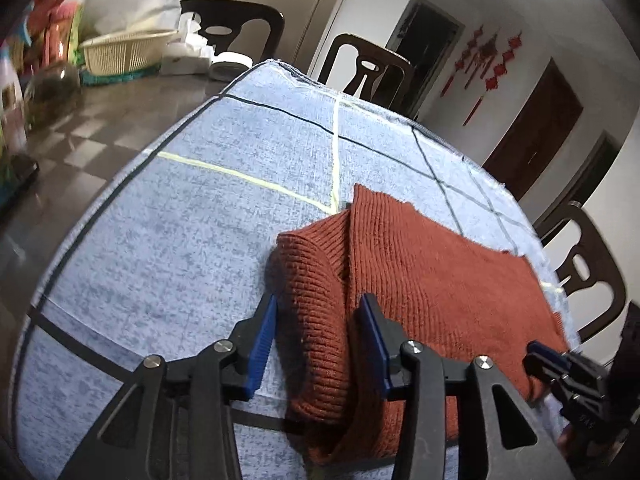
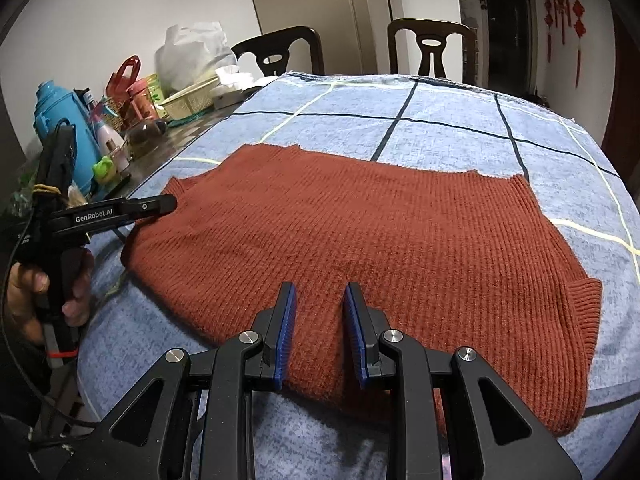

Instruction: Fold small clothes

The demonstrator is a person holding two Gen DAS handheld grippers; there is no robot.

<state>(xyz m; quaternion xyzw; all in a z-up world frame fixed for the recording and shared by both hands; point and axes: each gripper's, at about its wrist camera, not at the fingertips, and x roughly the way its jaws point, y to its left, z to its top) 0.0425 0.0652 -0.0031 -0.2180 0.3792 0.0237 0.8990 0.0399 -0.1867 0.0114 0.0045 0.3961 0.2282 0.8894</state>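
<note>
A rust-red knitted sweater (image 1: 432, 264) (image 2: 360, 220) lies folded on a blue checked cloth (image 1: 180, 216) (image 2: 460, 120) that covers the table. My left gripper (image 1: 320, 320) stands open at the sweater's left end, its blue pads on either side of a rolled fold without pressing it. From the right wrist view, that gripper (image 2: 168, 203) reaches in from the left to the sweater's corner. My right gripper (image 2: 320, 312) hovers open over the sweater's near edge, with only flat knit showing in the gap. Its tip (image 1: 538, 354) shows at the sweater's right edge.
Dark wooden chairs (image 2: 432, 46) (image 1: 236, 28) stand around the far side. On the bare dark tabletop (image 1: 100, 120) to the left are a cream basket (image 1: 124, 50), a tissue box (image 2: 230, 94), a blue flask (image 2: 64, 120) and bottles. A hand (image 2: 24, 288) holds the left gripper's handle.
</note>
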